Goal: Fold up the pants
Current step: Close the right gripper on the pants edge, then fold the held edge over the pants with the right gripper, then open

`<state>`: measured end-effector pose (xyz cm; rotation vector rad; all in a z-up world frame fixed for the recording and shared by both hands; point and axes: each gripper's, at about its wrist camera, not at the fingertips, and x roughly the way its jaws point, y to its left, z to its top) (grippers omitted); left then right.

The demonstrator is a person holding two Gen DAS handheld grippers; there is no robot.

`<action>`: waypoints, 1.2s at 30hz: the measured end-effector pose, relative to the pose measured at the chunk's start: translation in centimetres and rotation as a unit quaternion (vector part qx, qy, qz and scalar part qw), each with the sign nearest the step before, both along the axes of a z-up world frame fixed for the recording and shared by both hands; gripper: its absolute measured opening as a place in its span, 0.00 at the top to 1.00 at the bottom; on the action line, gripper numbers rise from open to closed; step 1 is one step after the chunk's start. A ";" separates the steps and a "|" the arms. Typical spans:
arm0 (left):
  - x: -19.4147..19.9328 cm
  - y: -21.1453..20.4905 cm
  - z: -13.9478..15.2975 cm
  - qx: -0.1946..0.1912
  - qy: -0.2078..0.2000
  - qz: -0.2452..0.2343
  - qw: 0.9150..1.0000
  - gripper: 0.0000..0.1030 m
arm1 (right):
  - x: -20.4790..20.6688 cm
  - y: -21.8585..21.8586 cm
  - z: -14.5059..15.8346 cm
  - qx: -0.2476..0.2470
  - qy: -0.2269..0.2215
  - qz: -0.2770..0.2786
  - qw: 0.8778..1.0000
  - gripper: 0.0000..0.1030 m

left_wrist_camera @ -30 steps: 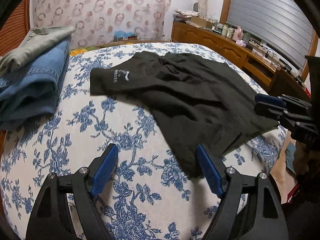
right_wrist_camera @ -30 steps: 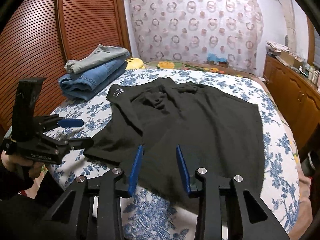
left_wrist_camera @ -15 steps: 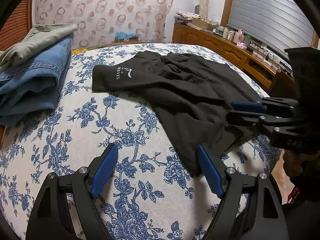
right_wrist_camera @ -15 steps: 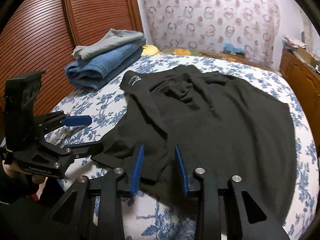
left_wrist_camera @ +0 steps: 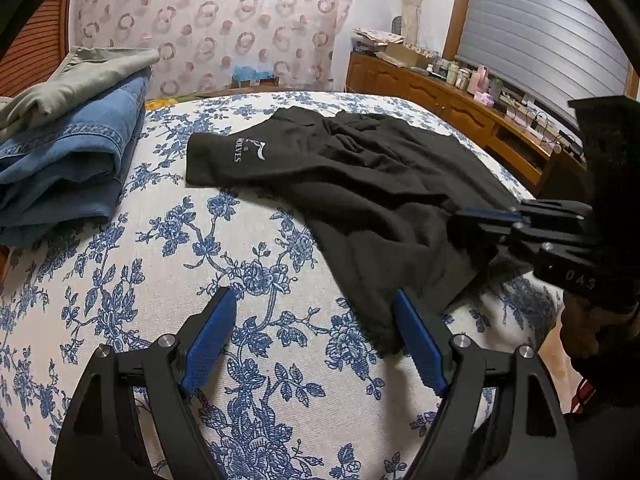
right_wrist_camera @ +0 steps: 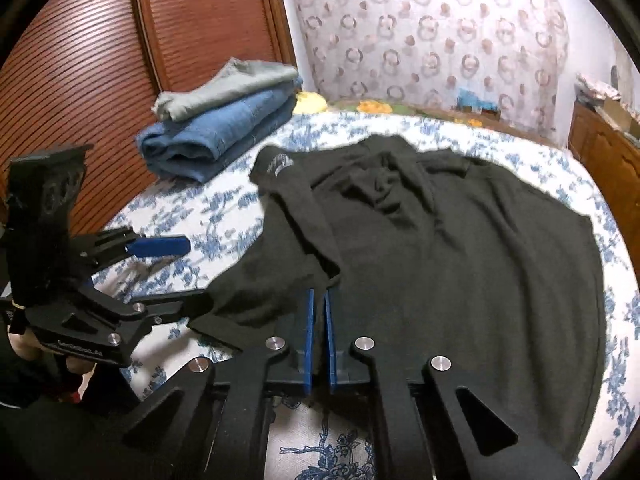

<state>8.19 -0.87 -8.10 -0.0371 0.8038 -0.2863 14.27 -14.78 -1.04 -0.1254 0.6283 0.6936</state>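
Black pants [right_wrist_camera: 440,264] spread unfolded on bed [left_wrist_camera: 168,264], fold barely begun. Right gripper [right_wrist_camera: 318,300] just closing, apparently pinching near hem. Left gripper [left_wrist_camera: 316,328] gaping, empty, cloth corner beside its right finger.

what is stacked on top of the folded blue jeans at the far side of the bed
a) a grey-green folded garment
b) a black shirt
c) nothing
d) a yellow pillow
a: a grey-green folded garment lies on top of the folded blue jeans, while the black pants lie spread apart from that pile on the floral bed cover.
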 end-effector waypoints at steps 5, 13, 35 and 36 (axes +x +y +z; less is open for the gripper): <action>-0.4 0.0 1.2 -0.007 -0.016 0.004 1.000 0.21 | -1.7 -0.9 1.7 0.010 -0.043 -0.009 0.999 0.96; -0.3 -0.7 3.4 -0.012 -0.040 -0.004 0.999 0.21 | -3.9 -3.5 3.6 0.020 -0.082 -0.032 0.996 0.96; 0.9 -5.4 4.9 0.000 -0.062 -0.047 0.997 0.21 | -8.4 -8.7 4.1 0.030 -0.092 -0.111 0.989 0.96; 0.9 -5.5 4.8 0.001 -0.061 -0.048 0.997 0.21 | -8.3 -8.8 3.9 0.029 -0.089 -0.114 0.989 0.96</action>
